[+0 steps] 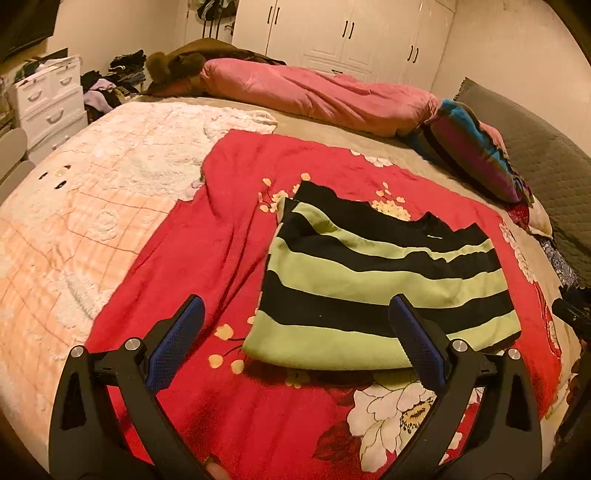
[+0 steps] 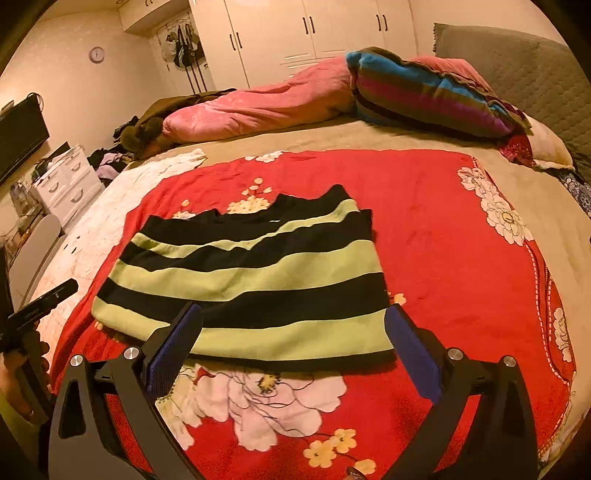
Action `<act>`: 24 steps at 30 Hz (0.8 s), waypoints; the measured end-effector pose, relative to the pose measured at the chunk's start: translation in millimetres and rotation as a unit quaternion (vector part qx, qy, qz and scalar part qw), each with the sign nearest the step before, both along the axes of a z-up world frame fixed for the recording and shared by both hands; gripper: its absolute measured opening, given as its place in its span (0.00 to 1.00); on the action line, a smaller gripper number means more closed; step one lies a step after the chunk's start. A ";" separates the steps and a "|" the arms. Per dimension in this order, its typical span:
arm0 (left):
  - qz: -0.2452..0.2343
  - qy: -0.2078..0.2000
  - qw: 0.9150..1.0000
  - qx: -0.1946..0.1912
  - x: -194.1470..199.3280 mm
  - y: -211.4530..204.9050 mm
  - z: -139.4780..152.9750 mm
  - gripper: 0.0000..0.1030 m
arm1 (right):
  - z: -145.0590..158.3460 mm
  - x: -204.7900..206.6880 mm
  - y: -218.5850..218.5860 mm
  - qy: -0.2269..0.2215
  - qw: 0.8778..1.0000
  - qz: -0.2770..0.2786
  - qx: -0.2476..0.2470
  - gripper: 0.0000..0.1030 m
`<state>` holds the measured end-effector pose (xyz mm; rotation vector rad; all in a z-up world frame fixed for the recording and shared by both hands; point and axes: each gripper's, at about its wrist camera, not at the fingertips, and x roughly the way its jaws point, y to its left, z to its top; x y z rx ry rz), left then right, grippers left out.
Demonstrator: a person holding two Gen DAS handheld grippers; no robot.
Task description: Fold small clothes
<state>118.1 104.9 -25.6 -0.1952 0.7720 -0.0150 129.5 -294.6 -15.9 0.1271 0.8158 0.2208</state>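
Striped top is folded into a compact rectangle – green and black bands, collar edge at the far side – lying flat on the red floral blanket in the middle of the bed.

Left gripper: jaws spread wide, nothing between the pads, blue pads clear of the cloth. In the left wrist view the top sits from centre out toward 3 o'clock; the near left corner of the fold falls between the fingers, but the gripper hangs above it, not touching as far as I can tell. The right-hand blue pad overlaps the top's near edge in the picture only.

Right gripper: also spread wide, empty. In the right wrist view the top runs from centre toward 9 o'clock, its near hem lying between the two fingers. Contact is hard to judge through the fisheye – looks like it hovers just above the hem.

The other gripper's black body shows at 9 o'clock in the right view, a person's hand on it.

Surroundings: pink duvet rolled along the far side at 12, striped pillow at 2, white wardrobe behind, white drawer unit at 10.
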 end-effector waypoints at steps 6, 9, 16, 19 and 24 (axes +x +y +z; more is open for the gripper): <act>0.013 0.001 1.000 -0.004 -7.9 9.7 5.0 0.91 | 4.3 -3.5 23.7 0.000 1.000 0.026 -0.001 0.96; 0.020 0.000 1.000 -0.006 -10.6 14.7 7.3 0.91 | 6.3 -5.5 36.9 -0.002 0.999 0.040 -0.002 0.96; 0.027 -0.002 1.000 -0.008 -13.7 22.4 11.4 0.91 | 7.9 -8.4 66.6 0.000 0.997 0.072 -0.007 0.96; 0.030 0.000 0.999 -0.009 -13.6 24.4 10.6 0.91 | 7.0 -9.5 77.6 0.002 0.997 0.083 -0.007 0.96; 0.035 0.004 0.999 -0.010 -12.3 28.9 7.5 0.91 | 3.6 -11.4 95.1 0.005 0.995 0.101 -0.010 0.96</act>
